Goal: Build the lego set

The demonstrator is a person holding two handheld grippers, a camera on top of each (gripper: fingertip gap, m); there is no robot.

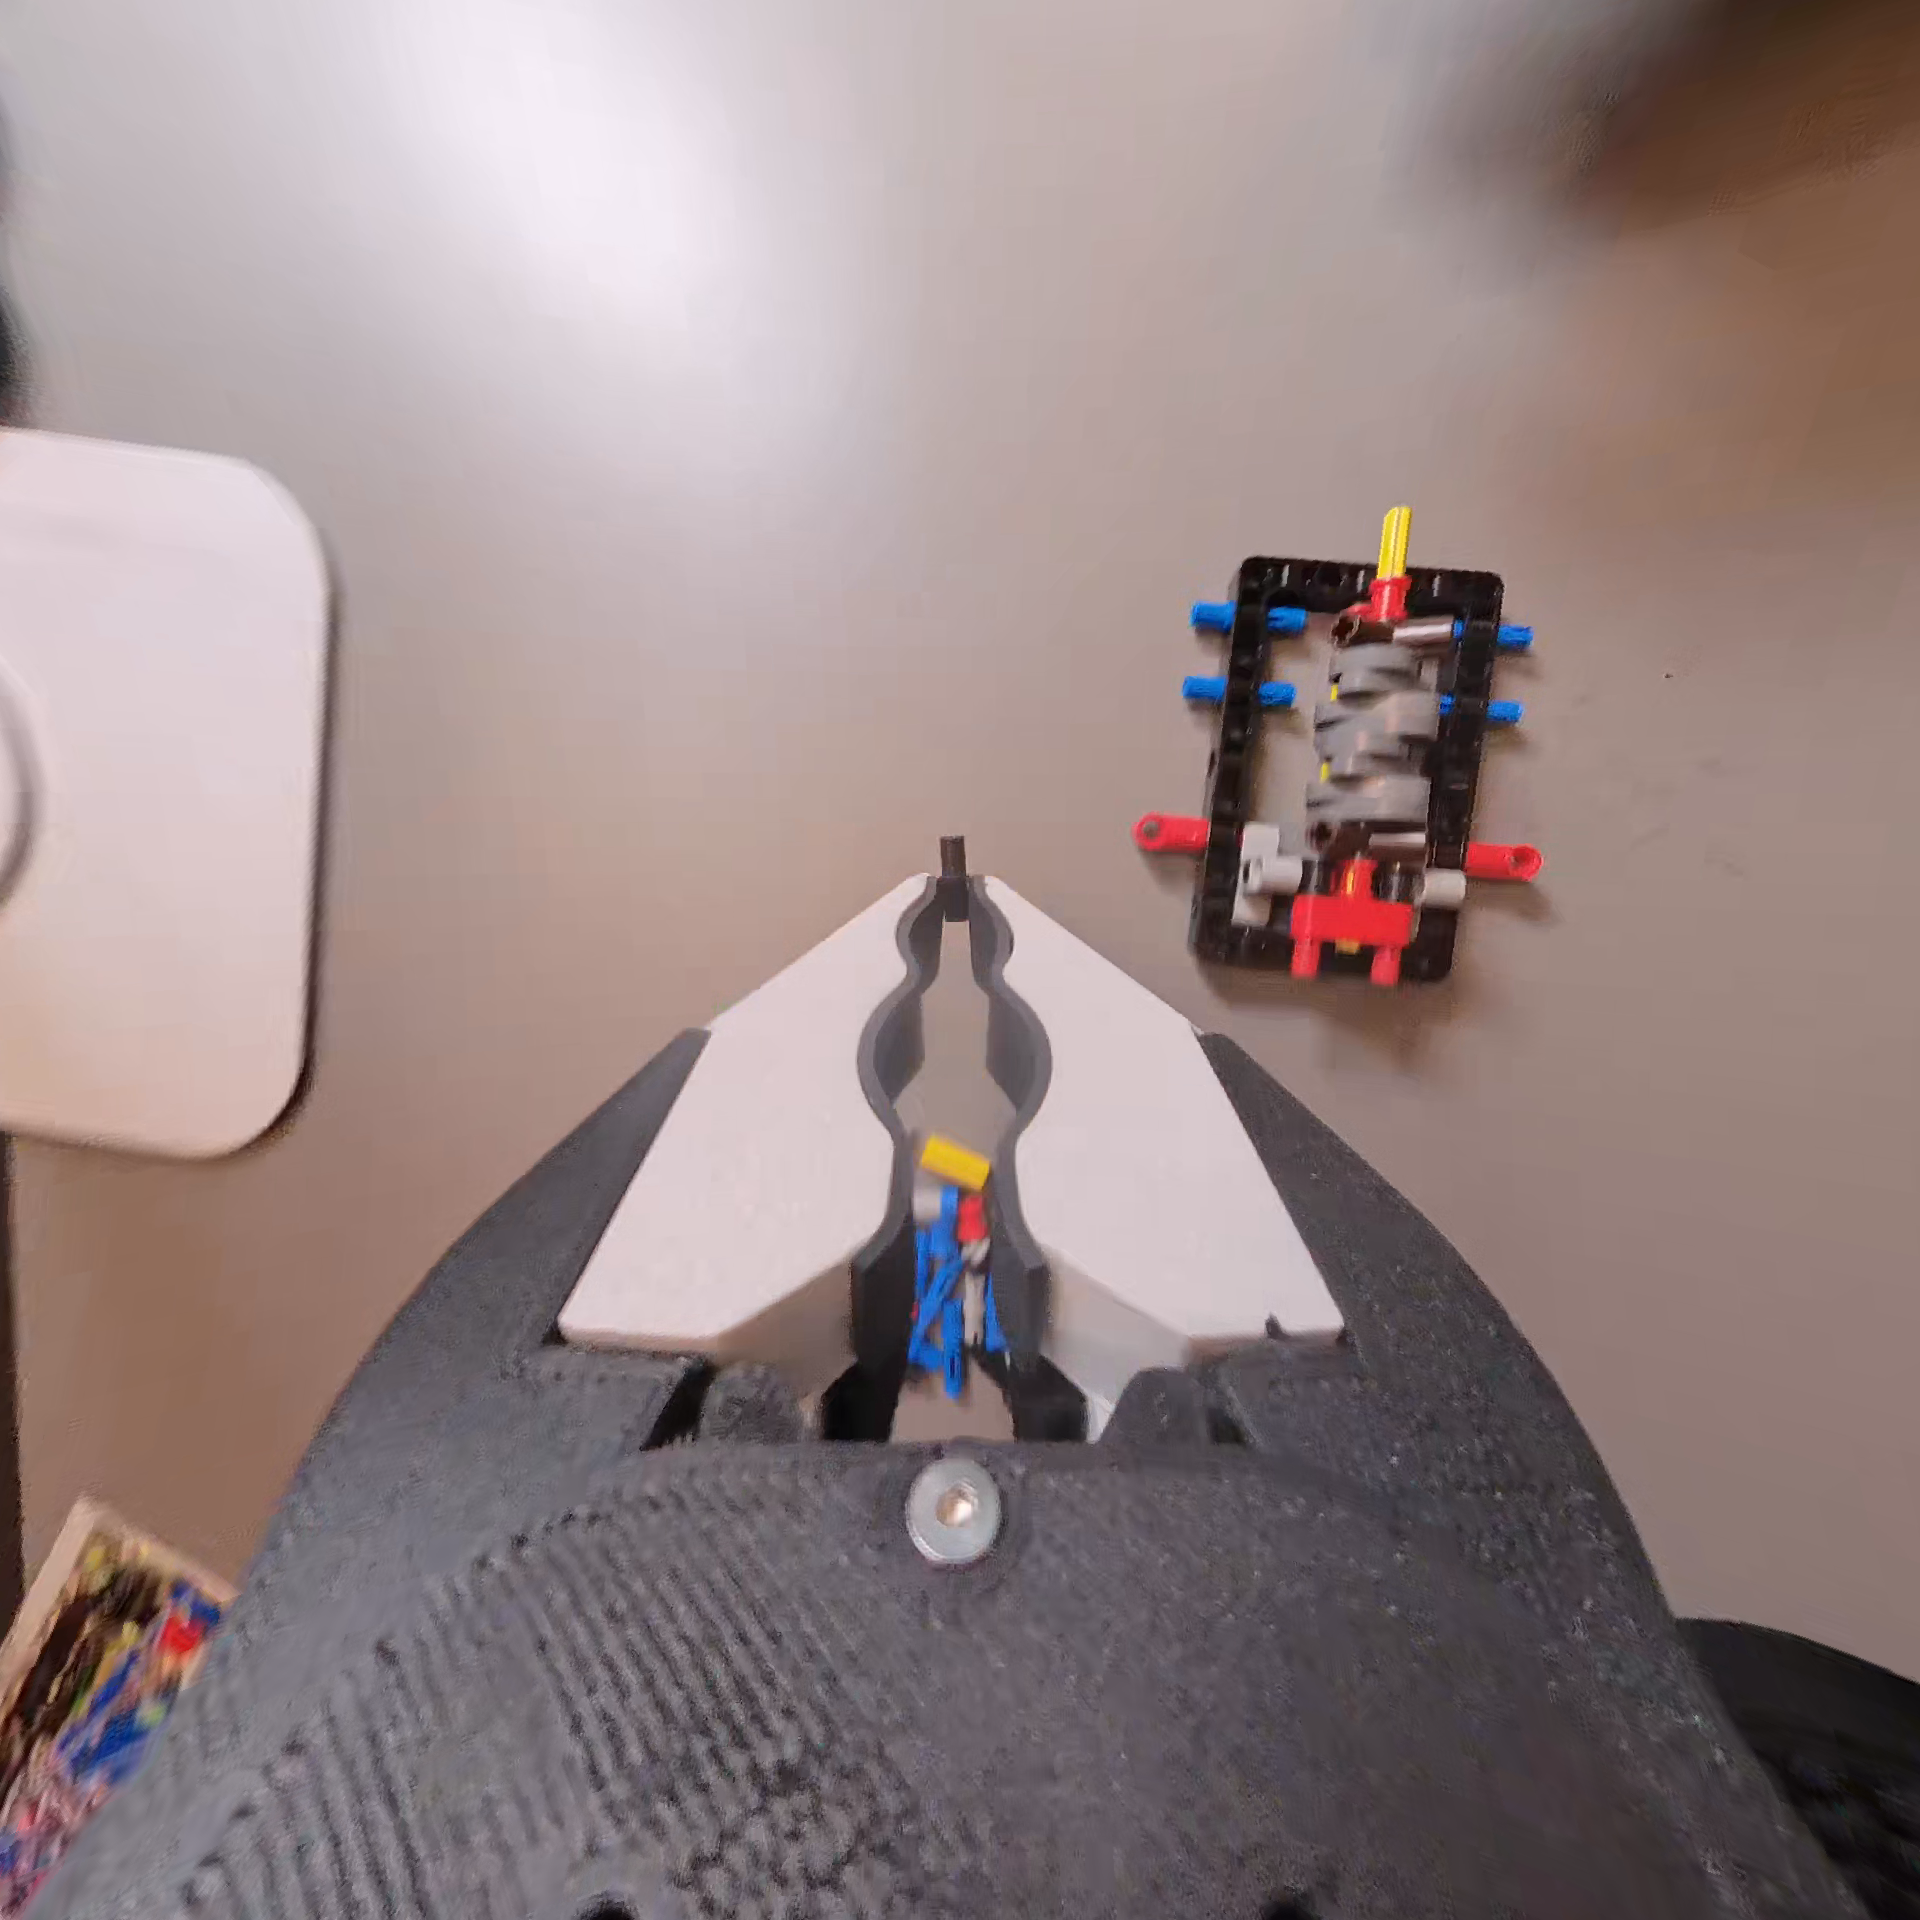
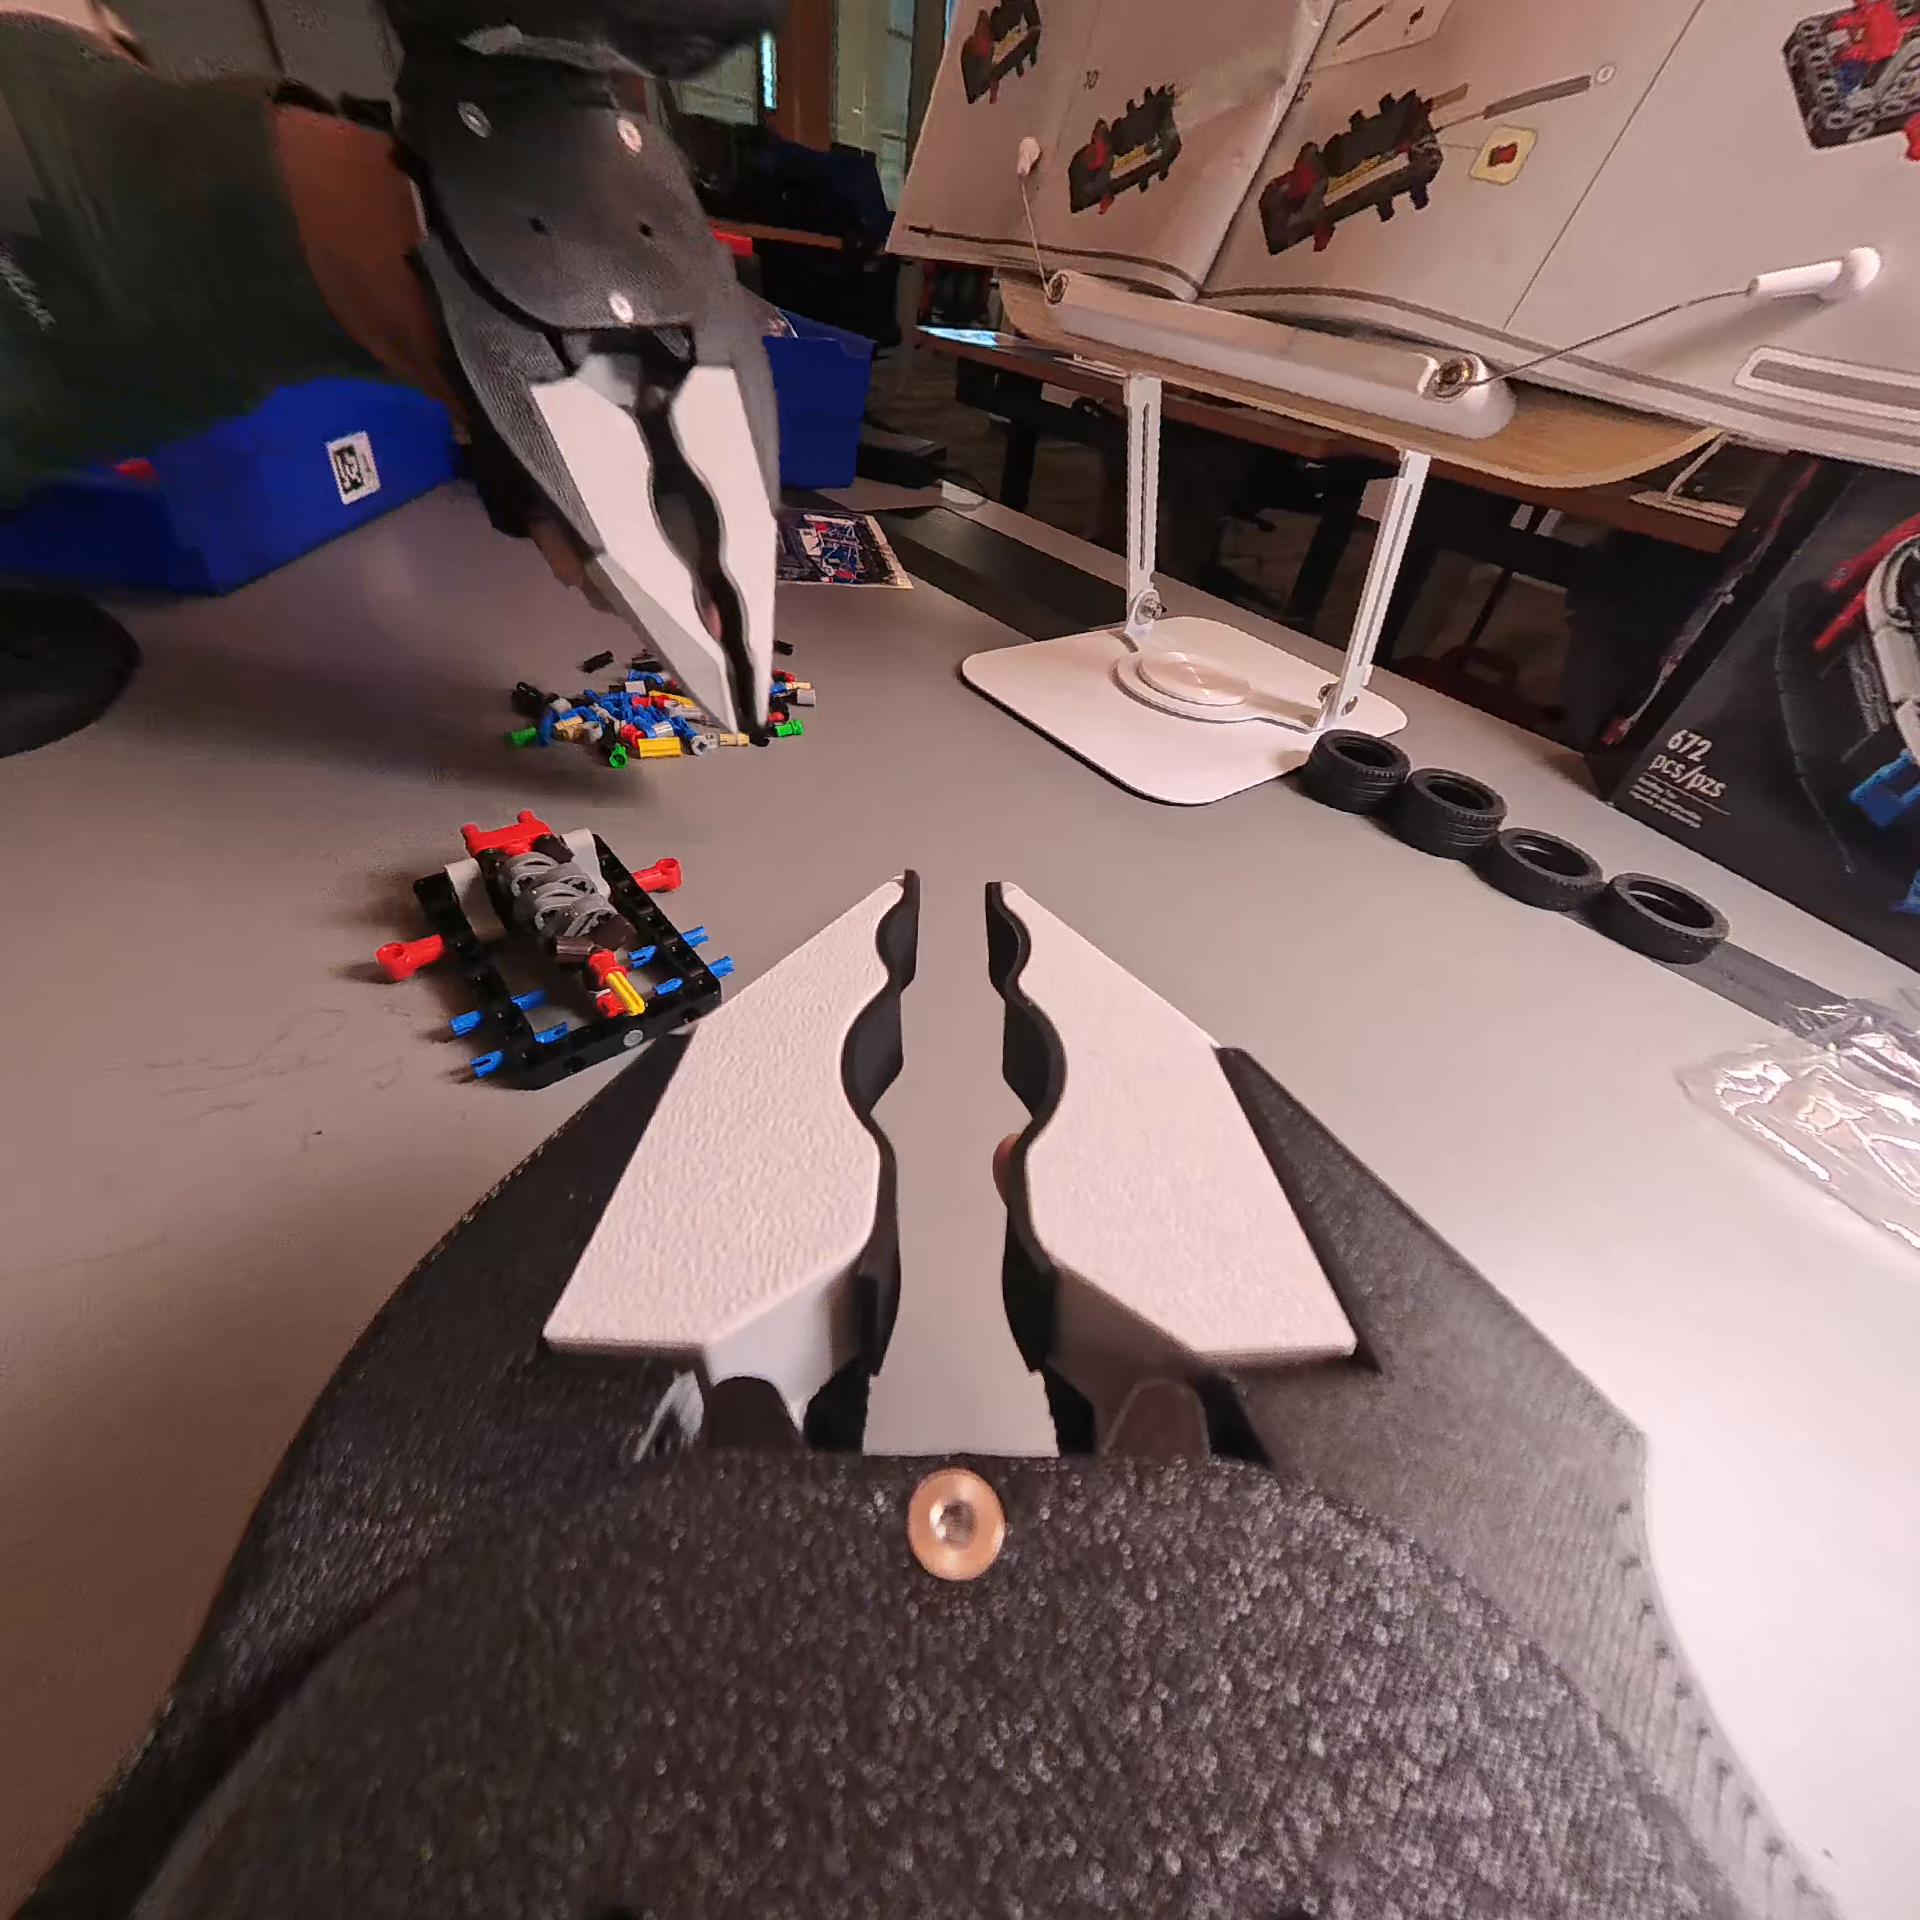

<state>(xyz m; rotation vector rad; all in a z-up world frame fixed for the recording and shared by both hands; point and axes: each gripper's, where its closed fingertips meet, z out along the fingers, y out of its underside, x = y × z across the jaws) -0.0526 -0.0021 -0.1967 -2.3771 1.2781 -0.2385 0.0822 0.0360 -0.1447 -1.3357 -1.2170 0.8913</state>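
The lego assembly point(image 1: 1351, 769), a black frame holding grey gears, a yellow axle and red and blue pins, lies flat on the grey table; it also shows in the right wrist view point(image 2: 566, 956). My left gripper point(image 1: 953, 896) is shut on a small black pin point(image 1: 952, 854) that sticks out past its tips. It hangs over the pile of loose parts point(image 2: 655, 717), left of the assembly. In the right wrist view the left gripper point(image 2: 750, 717) points down at that pile. My right gripper point(image 2: 953, 894) is open and empty, low over the table just right of the assembly.
A white stand point(image 2: 1174, 707) holds the open instruction booklet point(image 2: 1455, 135); its base also shows in the left wrist view point(image 1: 145, 790). Several black tyres point(image 2: 1507, 852), the set's box point(image 2: 1808, 707) and a clear bag point(image 2: 1829, 1112) lie to the right. Blue bins point(image 2: 239, 478) stand behind. About 15 cm separates my left fingertips from my right.
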